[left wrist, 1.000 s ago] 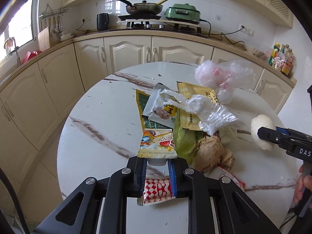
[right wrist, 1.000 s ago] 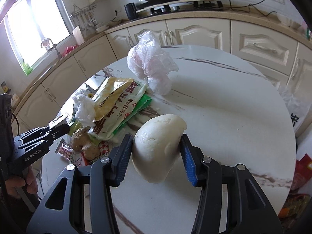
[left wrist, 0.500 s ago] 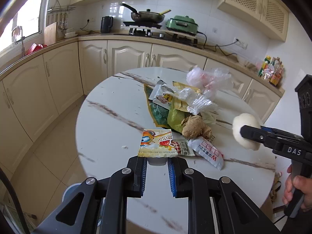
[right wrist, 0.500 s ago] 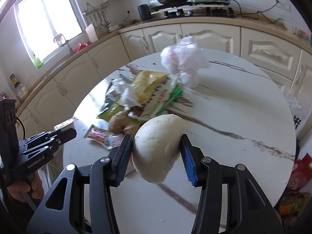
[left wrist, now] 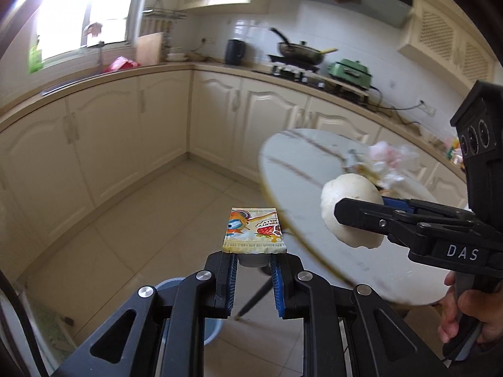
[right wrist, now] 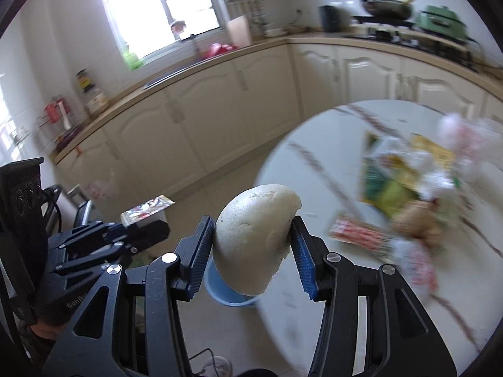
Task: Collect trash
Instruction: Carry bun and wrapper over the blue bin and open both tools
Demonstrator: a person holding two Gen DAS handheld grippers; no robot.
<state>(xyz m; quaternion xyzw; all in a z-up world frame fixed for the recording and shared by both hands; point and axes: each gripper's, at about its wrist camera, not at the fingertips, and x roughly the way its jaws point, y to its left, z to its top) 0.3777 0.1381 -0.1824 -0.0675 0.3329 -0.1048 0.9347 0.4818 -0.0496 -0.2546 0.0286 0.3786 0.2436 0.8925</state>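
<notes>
My left gripper (left wrist: 253, 265) is shut on a small colourful snack packet (left wrist: 254, 231), held in the air over the tiled floor left of the round table. My right gripper (right wrist: 253, 235) is shut on a white steamed bun (right wrist: 254, 235), also off the table's left edge; it shows in the left wrist view (left wrist: 349, 212) too. A blue bin (right wrist: 229, 295) stands on the floor below the bun, partly hidden by it; its rim also shows in the left wrist view (left wrist: 171, 284). More wrappers, a ginger root and plastic bags (right wrist: 405, 201) lie on the table, blurred.
The round white marble table (left wrist: 308, 163) is at the right, its leg (left wrist: 254, 298) beneath. Cream kitchen cabinets (left wrist: 103, 144) run along the left and far walls. The tiled floor (left wrist: 157, 220) lies between cabinets and table.
Both grippers have swung left, off the table and out over the floor, each still holding its item. The blue bin has come into view below them.
</notes>
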